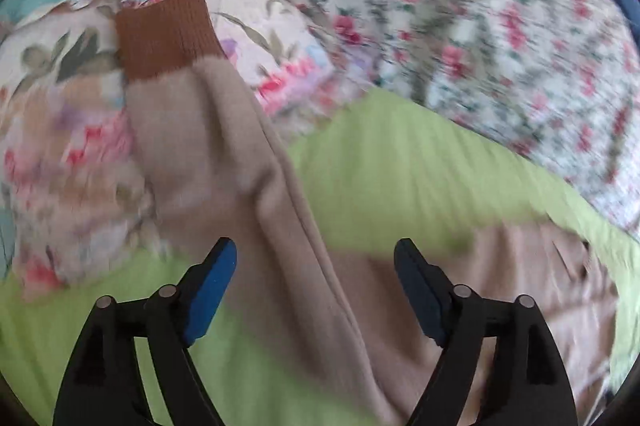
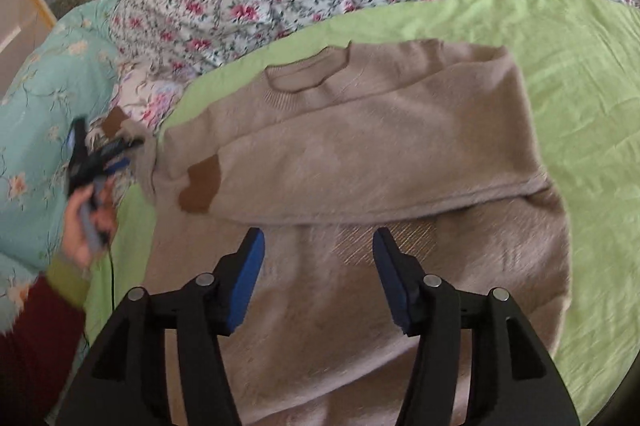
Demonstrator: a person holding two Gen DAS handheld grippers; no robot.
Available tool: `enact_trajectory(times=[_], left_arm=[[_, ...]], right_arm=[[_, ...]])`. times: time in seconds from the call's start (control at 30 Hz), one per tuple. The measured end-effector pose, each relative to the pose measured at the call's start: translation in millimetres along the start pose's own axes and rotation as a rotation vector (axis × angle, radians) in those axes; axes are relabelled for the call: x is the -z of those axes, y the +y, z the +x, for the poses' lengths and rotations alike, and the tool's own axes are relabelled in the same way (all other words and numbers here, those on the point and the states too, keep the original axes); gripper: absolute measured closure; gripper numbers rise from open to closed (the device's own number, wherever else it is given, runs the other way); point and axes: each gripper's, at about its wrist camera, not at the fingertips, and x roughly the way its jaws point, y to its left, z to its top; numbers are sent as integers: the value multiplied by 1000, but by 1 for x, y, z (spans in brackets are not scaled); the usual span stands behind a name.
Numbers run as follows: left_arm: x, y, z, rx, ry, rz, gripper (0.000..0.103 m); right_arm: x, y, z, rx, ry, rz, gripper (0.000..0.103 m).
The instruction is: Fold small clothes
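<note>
Under my right gripper (image 2: 318, 246), whose jaws stand wide apart and hold nothing, the beige sweater (image 2: 360, 154) lies flat on the green sheet (image 2: 580, 74), neckline at the far side and one sleeve folded across its chest with the brown cuff (image 2: 200, 188) toward the left. My left gripper (image 1: 316, 258) is also spread wide, hovering over the other sleeve (image 1: 224, 154), which runs away from it onto the flowered pillow (image 1: 60, 114) at the far left and ends in a brown ribbed cuff (image 1: 164, 34).
</note>
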Motion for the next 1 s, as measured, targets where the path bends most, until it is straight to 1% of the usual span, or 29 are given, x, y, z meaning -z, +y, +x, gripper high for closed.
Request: enact_trajectory(times=[0.07,0.17,0.2,0.23,0.27,0.3,0.33,0.4,0.43,0.5,0.57,0.6,0.67,0.73,0.77,0.8,0.83,0.9,1.0], left_arm=[[-18,2,24,-50,30,-2,20],[-37,4,60,-177,50,18,21],[-41,7,70,-226,50,20,29],[-44,11,76,-250,50,14,46],[-46,15,81,-253,53,3,55],[-48,19,83,-238,52,-10,74],[-49,21,81,-228,48,-13,87],[-46,21,66,-172,11,-7,90],[-43,18,57,-158,-10,5,90],[-33,7,31,-131,-65,40,91],[-22,-6,6,-76,-97,65,91],[-13,-17,-9,-39,-115,86,91],[2,-43,-31,13,-142,133,91],[22,-74,-58,99,-169,194,91],[29,-87,-68,117,-177,215,91],[42,-107,-81,157,-187,258,91],[49,-118,-85,186,-187,281,91],[69,-151,-100,271,-180,353,91],[99,-198,-104,332,-160,466,91]], right_arm=[[2,3,1,-6,8,-4,45],[1,5,4,-18,19,-6,45],[1,4,5,-16,21,-6,45],[1,3,5,-12,24,-6,45],[2,0,6,-6,28,-4,45],[2,-1,6,-3,29,-1,45],[2,-3,7,1,30,3,45],[3,-6,6,9,25,5,45],[4,-5,6,11,22,4,45],[6,-4,4,8,14,6,45],[7,-3,2,-3,10,16,45],[8,-2,1,-8,7,22,45],[11,-1,-3,-14,1,29,45],[13,-2,-8,-14,-9,36,45],[13,-3,-10,-13,-15,42,45],[14,-5,-13,-10,-19,48,45],[15,-7,-16,-6,-24,55,45],[16,-13,-20,3,-34,77,45],[16,-27,-28,17,-51,122,45]])
